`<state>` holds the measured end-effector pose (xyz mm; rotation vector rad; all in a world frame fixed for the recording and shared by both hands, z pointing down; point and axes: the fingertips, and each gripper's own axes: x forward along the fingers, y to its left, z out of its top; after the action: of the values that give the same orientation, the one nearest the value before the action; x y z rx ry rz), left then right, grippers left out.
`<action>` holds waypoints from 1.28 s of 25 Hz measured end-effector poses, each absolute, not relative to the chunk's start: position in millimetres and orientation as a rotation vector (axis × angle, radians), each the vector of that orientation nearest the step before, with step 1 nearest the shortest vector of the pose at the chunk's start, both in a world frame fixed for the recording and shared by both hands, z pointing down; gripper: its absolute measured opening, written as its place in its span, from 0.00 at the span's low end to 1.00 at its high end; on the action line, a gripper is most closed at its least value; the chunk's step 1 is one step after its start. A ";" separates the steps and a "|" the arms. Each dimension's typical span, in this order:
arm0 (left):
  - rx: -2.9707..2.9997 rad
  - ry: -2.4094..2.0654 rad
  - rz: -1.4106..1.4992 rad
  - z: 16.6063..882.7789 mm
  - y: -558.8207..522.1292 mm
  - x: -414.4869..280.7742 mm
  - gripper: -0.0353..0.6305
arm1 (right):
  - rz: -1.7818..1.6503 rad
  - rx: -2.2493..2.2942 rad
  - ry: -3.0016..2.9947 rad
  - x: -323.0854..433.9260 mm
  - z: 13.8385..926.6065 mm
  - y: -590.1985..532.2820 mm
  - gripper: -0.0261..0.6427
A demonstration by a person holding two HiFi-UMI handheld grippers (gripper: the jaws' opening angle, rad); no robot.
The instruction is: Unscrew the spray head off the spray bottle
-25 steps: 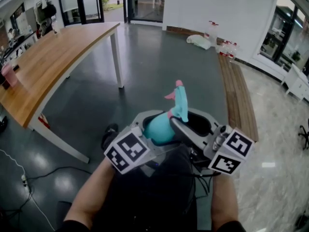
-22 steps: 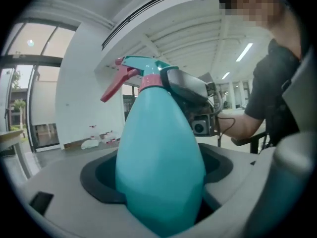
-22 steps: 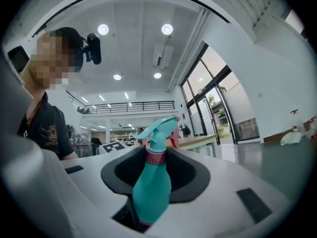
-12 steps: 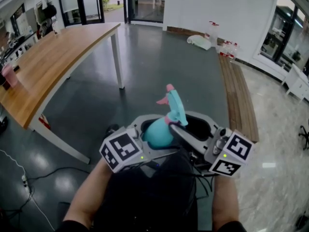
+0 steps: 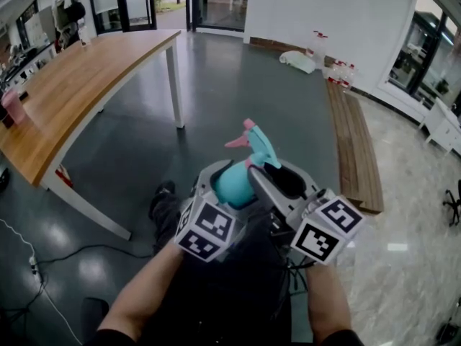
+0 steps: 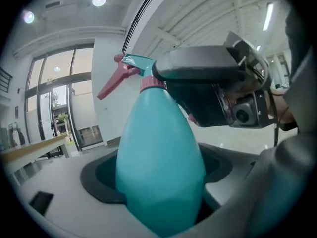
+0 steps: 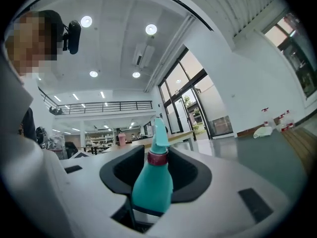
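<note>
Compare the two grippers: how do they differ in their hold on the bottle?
The left gripper is shut on the bottle body; the right gripper stands open around the spray head, its jaws having just been opening. The left gripper sits lower on the bottle, the right gripper higher. Both have it between their jaws.

A long wooden table (image 5: 79,85) is seen at the left, standing on a dark grey floor (image 5: 230,92). A pink cup (image 5: 13,107) is set upright on it, at the picture's left edge. A low wooden bench (image 5: 353,143) is laid along the right, where paler tiles (image 5: 410,193) begin. A white bag (image 5: 297,61) and some bottles (image 5: 337,72) are left on the floor by the far wall. A cable (image 5: 32,267) is trailed across it at lower left.
</note>
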<state>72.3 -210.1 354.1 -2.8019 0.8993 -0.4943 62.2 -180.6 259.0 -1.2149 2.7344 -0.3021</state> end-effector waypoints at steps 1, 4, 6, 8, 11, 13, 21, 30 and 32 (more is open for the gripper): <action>-2.800 0.900 -0.504 355.2 -209.9 72.2 0.70 | -0.304 -1.228 2.733 62.2 260.0 -181.5 0.24; -2.835 0.851 -0.501 356.0 -206.0 72.7 0.70 | -0.296 -1.226 2.751 62.4 262.2 -181.4 0.24; -2.881 0.765 -0.487 354.5 -200.3 74.7 0.70 | -0.277 -1.185 2.775 61.8 261.0 -178.7 0.23; -2.943 0.643 -0.469 352.3 -192.0 78.3 0.70 | -0.243 -1.133 2.808 61.1 258.8 -174.4 0.23; -3.031 0.439 -0.432 349.3 -176.9 82.3 0.70 | -0.214 -1.030 2.855 60.1 256.7 -166.7 0.23; -3.072 0.292 -0.398 347.0 -164.8 84.0 0.70 | -0.206 -0.937 2.881 59.4 255.0 -159.7 0.23; -3.112 0.046 -0.291 337.5 -141.3 84.7 0.70 | -0.186 -0.731 2.895 57.0 247.5 -143.8 0.24; -2.997 0.702 -0.358 342.3 -202.0 75.9 0.70 | -0.282 -1.057 2.757 68.6 247.7 -169.4 0.31; -2.956 0.777 -0.390 344.9 -208.4 74.2 0.70 | -0.295 -1.101 2.736 64.4 247.7 -172.7 0.31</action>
<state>74.2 -208.4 344.9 -2.9556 0.7772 -0.3899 64.4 -172.7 247.7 -1.1012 2.7362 -0.2954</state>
